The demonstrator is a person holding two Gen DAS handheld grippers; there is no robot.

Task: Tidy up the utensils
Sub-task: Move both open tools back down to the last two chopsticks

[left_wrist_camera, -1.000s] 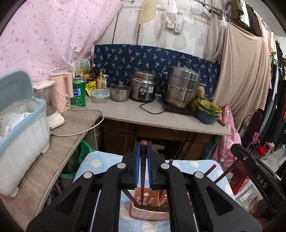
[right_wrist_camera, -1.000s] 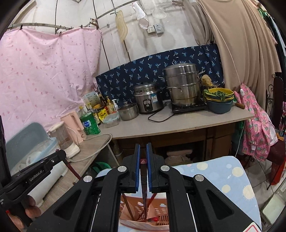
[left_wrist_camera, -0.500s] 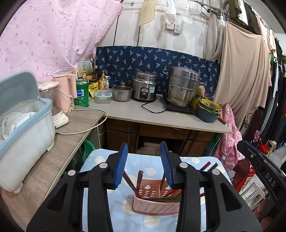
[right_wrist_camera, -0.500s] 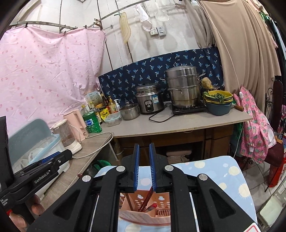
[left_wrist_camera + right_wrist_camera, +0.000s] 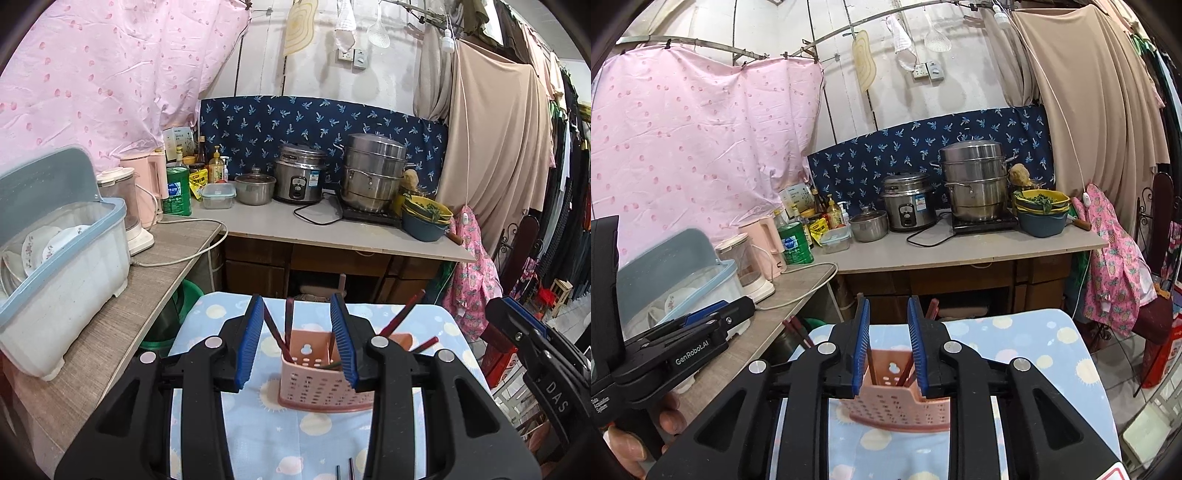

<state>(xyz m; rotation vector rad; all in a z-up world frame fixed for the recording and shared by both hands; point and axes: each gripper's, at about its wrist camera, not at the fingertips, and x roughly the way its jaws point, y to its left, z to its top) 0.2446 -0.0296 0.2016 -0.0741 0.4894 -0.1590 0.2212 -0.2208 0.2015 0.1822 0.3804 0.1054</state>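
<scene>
A pink perforated utensil holder (image 5: 317, 376) stands on the blue patterned tablecloth (image 5: 280, 439); it also shows in the right wrist view (image 5: 897, 402). Several dark red chopsticks (image 5: 289, 321) stand in it, leaning outward, some visible in the right wrist view (image 5: 905, 373). My left gripper (image 5: 297, 341) is open and empty, above and just behind the holder. My right gripper (image 5: 888, 347) is open and empty, over the holder. Two chopstick ends (image 5: 344, 472) lie on the cloth at the bottom edge.
A wooden side counter (image 5: 122, 295) on the left carries a dish box (image 5: 55, 273) and a blender (image 5: 125, 206). The back counter (image 5: 332, 229) holds a rice cooker (image 5: 299, 179), a steamer pot (image 5: 373, 173) and bowls (image 5: 424, 218). A chair (image 5: 1156, 266) stands right.
Both grippers were shut on a chopstick over the holder; both have opened, the chopsticks now stand in the holder, and the grippers have drawn back.
</scene>
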